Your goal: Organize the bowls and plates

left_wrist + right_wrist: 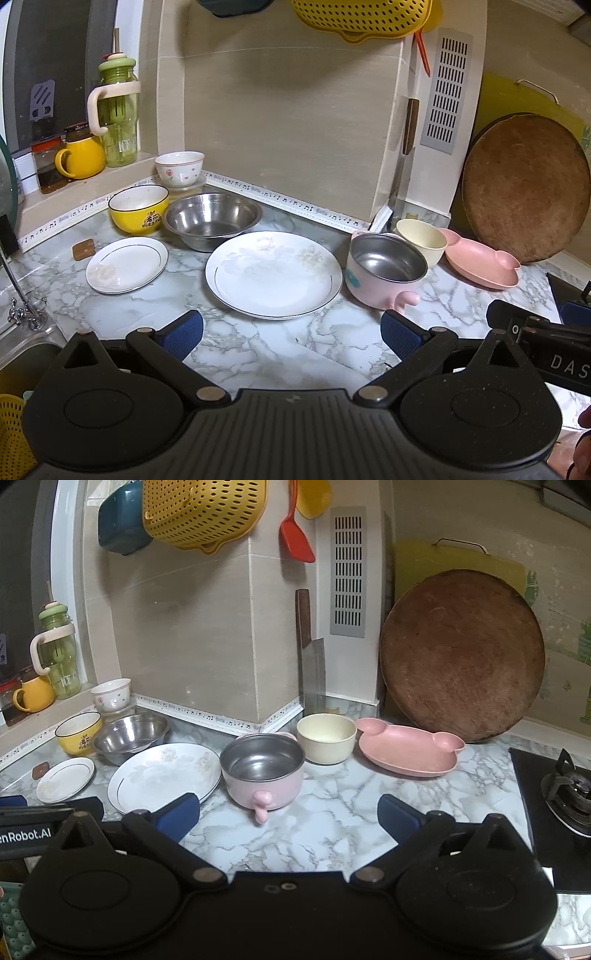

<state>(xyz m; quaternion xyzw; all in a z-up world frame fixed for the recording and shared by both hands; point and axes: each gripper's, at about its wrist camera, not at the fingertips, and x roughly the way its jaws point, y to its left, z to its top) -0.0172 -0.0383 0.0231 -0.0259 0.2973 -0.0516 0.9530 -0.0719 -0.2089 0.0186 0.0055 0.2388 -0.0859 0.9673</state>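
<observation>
On the marble counter stand a large white plate (pixel 273 273) (pixel 164 775), a small white plate (pixel 127 264) (pixel 65 784), a steel bowl (pixel 212 219) (pixel 131 736), a yellow bowl (pixel 139 213) (pixel 78 733), a white floral bowl (pixel 180 168) (pixel 110 694), a pink steel-lined bowl (pixel 386 269) (pixel 263 770), a cream bowl (pixel 421 240) (pixel 327 736) and a pink bear-shaped plate (pixel 482 262) (pixel 408 751). My left gripper (pixel 291 332) is open and empty, in front of the large plate. My right gripper (pixel 288 814) is open and empty, in front of the pink bowl.
A round wooden board (pixel 461 657) and a cleaver (pixel 312 664) lean against the back wall. A gas stove (pixel 561 794) is at the right, a sink (pixel 22 354) at the left. Jars and a yellow mug (pixel 79 157) stand on the sill. A yellow colander (pixel 201 513) hangs above.
</observation>
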